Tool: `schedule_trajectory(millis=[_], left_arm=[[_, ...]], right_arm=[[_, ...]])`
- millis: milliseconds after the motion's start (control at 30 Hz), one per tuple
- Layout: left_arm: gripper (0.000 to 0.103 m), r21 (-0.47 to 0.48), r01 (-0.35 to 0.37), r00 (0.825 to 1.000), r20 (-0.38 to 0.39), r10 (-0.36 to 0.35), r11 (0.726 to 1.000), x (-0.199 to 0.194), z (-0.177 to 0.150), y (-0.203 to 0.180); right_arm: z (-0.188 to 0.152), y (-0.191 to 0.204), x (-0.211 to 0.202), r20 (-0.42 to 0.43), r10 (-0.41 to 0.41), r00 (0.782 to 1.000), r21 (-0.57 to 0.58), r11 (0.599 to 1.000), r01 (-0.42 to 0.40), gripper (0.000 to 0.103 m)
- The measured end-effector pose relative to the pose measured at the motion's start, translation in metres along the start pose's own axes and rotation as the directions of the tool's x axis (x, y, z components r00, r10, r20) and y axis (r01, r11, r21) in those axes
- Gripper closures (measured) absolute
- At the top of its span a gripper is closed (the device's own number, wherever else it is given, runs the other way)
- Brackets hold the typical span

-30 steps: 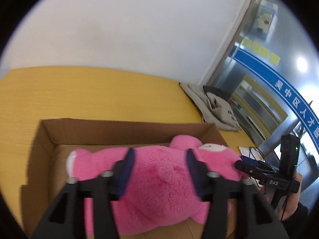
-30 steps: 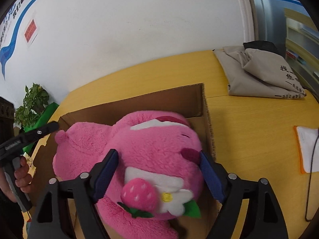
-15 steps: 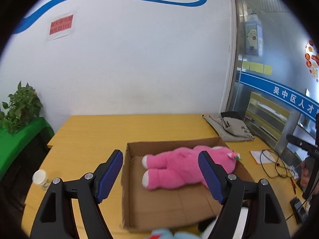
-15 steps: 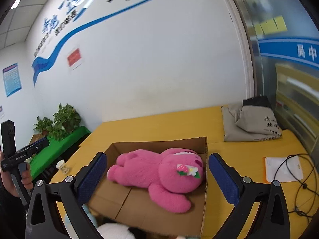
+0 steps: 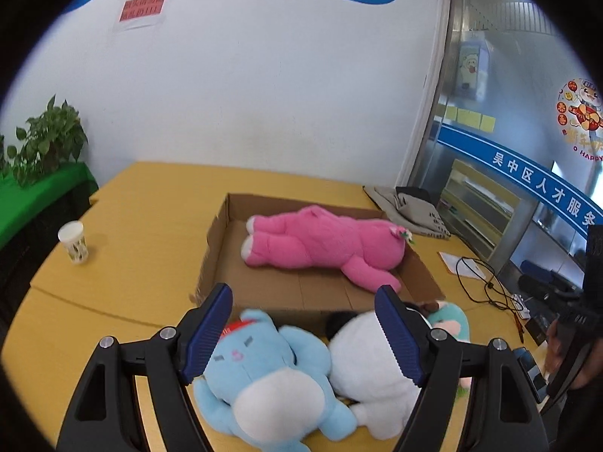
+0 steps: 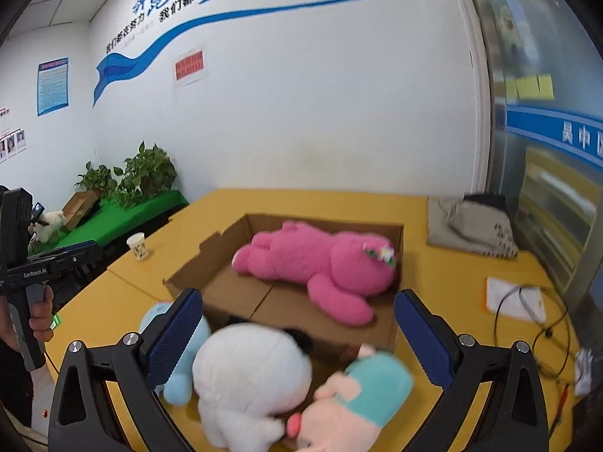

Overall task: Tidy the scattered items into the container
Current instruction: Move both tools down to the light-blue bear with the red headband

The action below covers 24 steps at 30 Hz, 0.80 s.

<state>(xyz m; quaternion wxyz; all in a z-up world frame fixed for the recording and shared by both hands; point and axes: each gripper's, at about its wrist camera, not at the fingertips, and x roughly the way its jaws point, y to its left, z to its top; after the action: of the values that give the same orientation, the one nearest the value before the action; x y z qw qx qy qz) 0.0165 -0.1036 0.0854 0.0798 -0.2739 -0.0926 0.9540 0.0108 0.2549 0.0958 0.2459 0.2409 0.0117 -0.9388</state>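
Left wrist: pink plush (image 5: 324,241) released (boxed).

The left gripper (image 5: 303,333) hangs wide open above a blue plush (image 5: 264,376) and a white plush (image 5: 373,369), which lie touching on the yellow table (image 5: 124,260). Just beyond them, a cardboard box (image 5: 301,290) holds a pink plush (image 5: 324,245) lying on its side. A paper cup (image 5: 73,242) stands far left.
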Motion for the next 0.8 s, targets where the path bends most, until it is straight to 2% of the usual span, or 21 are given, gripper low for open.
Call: schedule_trajectory(millis=[167, 367, 600, 700, 800], left_arm=[[0.025, -0.015, 0.021, 0.998, -0.059, -0.022, 1.000, 0.012, -0.034, -0.009], [0.025, 0.002, 0.009, 0.998, -0.064, -0.009, 1.000, 0.014, -0.050, -0.009], [0.025, -0.065, -0.002, 0.996, -0.092, -0.004, 0.998, 0.020, -0.061, 0.015], [0.025, -0.091, 0.006, 0.993, -0.114, -0.017, 0.996, 0.029, -0.066, 0.030], [0.025, -0.116, -0.022, 0.990, -0.137, 0.006, 0.993, 0.039, -0.071, 0.045]], right_arm=[[-0.040, 0.006, 0.009, -0.051, -0.033, 0.998, 0.045, 0.998, 0.035, 0.000], [-0.063, 0.029, 0.021, -0.110, -0.012, 0.994, 0.002, 1.000, 0.012, 0.000], [-0.084, 0.078, 0.040, -0.162, 0.116, 0.980, -0.076, 0.989, -0.130, 0.000], [-0.094, 0.103, 0.051, -0.194, 0.172, 0.966, -0.139, 0.970, -0.200, 0.000], [-0.104, 0.130, 0.068, -0.227, 0.210, 0.951, -0.209, 0.943, -0.258, 0.000]])
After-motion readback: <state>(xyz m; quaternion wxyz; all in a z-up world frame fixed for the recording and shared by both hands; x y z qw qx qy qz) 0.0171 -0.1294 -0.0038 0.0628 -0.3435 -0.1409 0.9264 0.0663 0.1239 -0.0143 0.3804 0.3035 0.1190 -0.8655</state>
